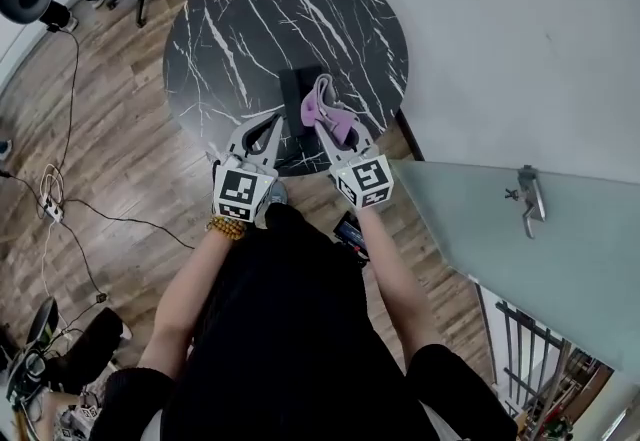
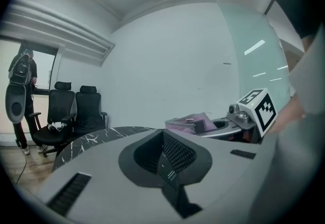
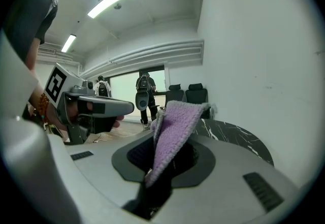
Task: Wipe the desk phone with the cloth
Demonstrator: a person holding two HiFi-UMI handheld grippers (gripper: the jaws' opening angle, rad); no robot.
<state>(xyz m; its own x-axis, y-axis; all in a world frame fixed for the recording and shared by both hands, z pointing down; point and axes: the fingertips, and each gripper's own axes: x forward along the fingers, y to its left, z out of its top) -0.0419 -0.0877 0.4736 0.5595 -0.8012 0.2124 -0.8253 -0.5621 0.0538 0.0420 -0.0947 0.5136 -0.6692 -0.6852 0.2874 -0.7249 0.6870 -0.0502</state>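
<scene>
The dark rectangular desk phone point(image 1: 296, 89) lies on the round black white-veined marble worktop point(image 1: 270, 19), close to its near edge, with its long axis running from that edge toward the worktop's middle. The right gripper point(image 1: 322, 125) is pinched on a purple knitted cloth point(image 1: 318, 99); in the right gripper view the cloth point(image 3: 172, 126) stands up from between the closed jaws. It hangs just at the phone's right side, partly over it from above, though contact cannot be told. The left gripper point(image 1: 270, 127) sits just beside the phone's near left corner, its jaws pressed together on nothing, as the left gripper view point(image 2: 165, 159) shows. The right hand is the nearer and carries the cloth, so the wipe likely calls for a short move leftward and down onto the phone, then strokes along its long axis. The worktop beyond the phone is open toward the far edge; the near edge lies close, and a frosted glass panel point(image 1: 500, 229) stands to the right.
</scene>
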